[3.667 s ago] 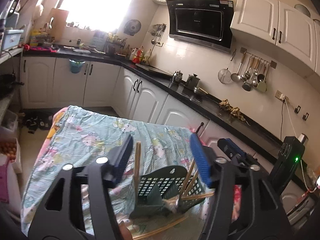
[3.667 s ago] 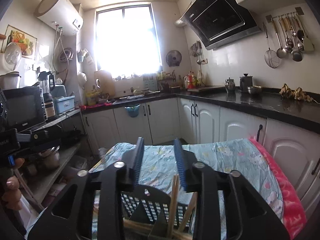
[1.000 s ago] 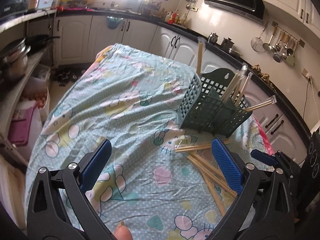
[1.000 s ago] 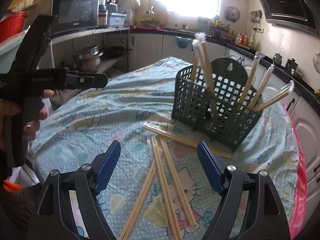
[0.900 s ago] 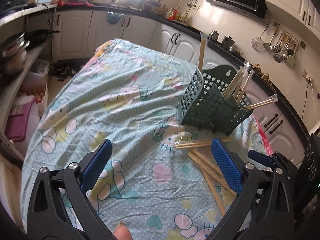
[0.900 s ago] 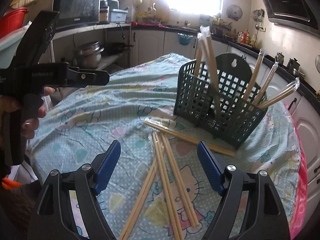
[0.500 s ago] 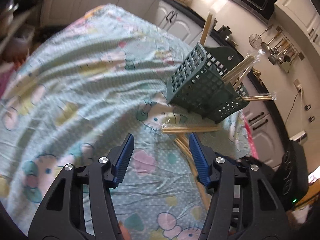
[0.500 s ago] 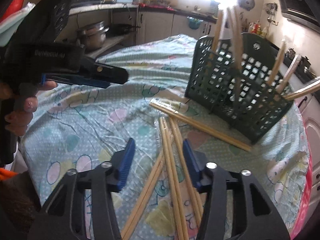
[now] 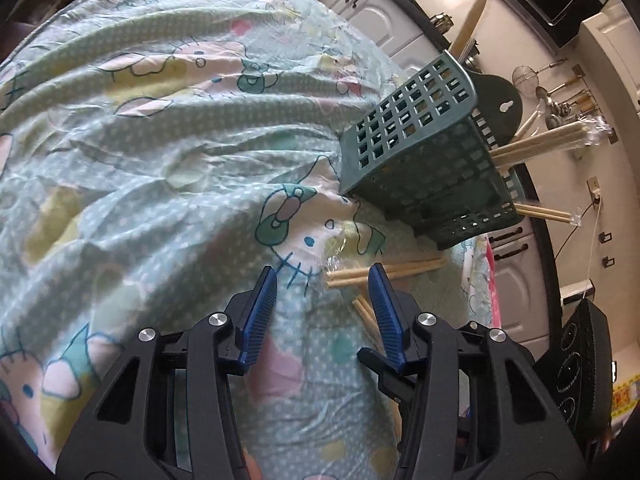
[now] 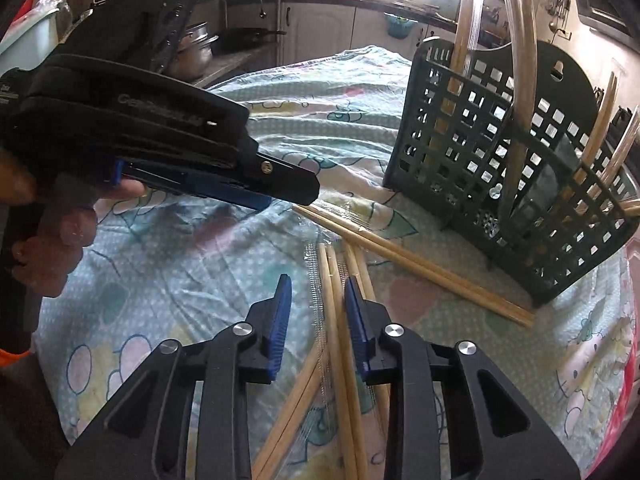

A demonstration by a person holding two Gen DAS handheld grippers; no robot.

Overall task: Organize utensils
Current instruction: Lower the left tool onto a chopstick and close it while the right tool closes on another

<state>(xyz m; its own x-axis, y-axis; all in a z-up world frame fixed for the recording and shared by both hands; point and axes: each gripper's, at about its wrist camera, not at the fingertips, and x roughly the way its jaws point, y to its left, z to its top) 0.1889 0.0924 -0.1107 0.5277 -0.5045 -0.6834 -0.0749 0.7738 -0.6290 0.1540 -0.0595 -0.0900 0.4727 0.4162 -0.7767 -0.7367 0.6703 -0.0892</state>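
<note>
Some chopstick packs stand in the green basket near the table's far edge; approx. four loose packs still lie beside it. Left gripper & right gripper: jaws part open, holding nothing.

A home kitchen: range hood, white cabinets, hanging ladles.

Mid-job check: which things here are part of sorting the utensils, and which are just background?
Job:
- loose wrapped wooden chopsticks on the cloth
- dark green plastic lattice utensil basket, already holding chopsticks
- left gripper, right gripper, both open

Background:
- cartoon-print tablecloth
- hanging metal ladles
- steel pots
</note>
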